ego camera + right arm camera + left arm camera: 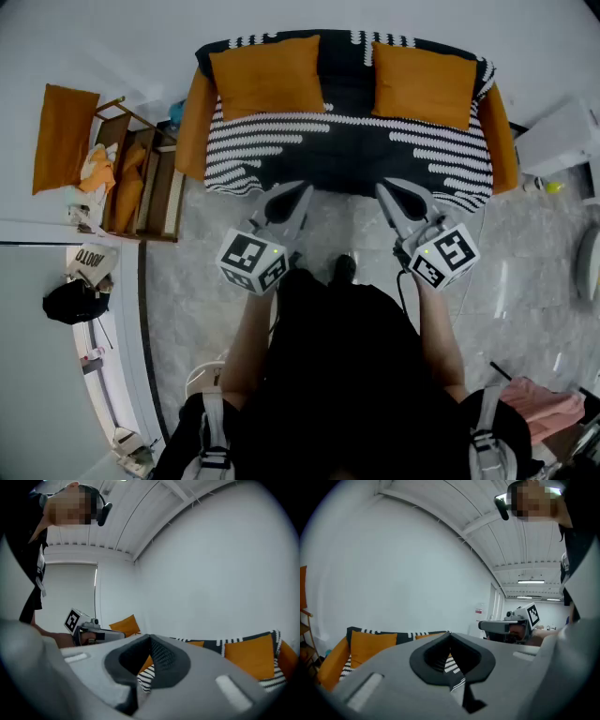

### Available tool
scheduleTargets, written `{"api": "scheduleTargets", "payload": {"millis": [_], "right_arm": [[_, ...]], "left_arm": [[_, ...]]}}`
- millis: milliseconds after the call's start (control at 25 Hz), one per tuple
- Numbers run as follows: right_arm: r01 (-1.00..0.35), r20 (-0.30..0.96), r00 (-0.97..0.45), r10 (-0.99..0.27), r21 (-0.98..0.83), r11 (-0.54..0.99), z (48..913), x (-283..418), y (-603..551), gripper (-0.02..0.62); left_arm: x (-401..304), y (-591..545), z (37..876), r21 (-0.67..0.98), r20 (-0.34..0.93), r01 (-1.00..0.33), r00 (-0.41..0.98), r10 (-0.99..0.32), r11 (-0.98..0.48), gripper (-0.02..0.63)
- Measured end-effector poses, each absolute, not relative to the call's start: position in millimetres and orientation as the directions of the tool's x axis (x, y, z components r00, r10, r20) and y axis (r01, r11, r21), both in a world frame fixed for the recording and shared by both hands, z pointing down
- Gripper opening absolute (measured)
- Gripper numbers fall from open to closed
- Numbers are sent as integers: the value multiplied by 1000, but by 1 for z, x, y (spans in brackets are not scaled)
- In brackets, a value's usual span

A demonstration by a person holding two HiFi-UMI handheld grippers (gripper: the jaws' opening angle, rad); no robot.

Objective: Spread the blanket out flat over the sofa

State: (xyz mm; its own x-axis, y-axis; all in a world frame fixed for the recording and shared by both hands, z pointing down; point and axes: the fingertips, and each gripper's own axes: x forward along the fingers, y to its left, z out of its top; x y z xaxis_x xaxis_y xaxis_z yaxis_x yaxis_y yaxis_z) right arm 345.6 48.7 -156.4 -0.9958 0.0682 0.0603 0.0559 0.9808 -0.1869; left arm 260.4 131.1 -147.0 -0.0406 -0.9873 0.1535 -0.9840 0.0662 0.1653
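In front of the orange two-seat sofa point(195, 122), both grippers are held about level by a person standing on the grey marble-look floor point(525, 253). The black-and-white striped knit blanket point(347, 141) lies over the sofa's seat and backrest, its front edge hanging down at the seat front. Two square orange cushions point(267, 75) lean on the backrest on top of it. The left gripper point(302, 190) point(450, 635) has its jaws clenched together, tips near the blanket's front edge. The right gripper point(386, 187) point(150, 637) is clenched too, also near that edge. In both gripper views blanket stripes show through the jaw gap, beyond the tips. A wooden rack point(141, 173) with orange fabric stands left of the sofa.
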Motion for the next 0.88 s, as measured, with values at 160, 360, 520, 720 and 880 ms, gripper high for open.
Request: {"api": "scheduleTargets", "payload": {"millis": [160,360,520,720,880], "right_arm": [[60,65,-995,73,-188,980,-154,345,47,2],[56,47,-997,67,-203,978,-155,344,41,2],[66,25,-997,74,-236,970,-156,344,37,2],[86,42,-994,99,-242,967,-148,339,33,2],[108,54,-991,126,-257,960,-138,335,31,2]], "left_arm": [[260,130,-146,165,158,-984,-44,-986,71,9],[258,127,-145,163,161,-984,-49,-986,76,9],[258,126,-141,169,170,-982,-50,-984,79,9],[259,122,-130,181,197,-979,-53,-979,90,9],[258,124,-117,195,225,-974,-73,-972,119,9]]}}
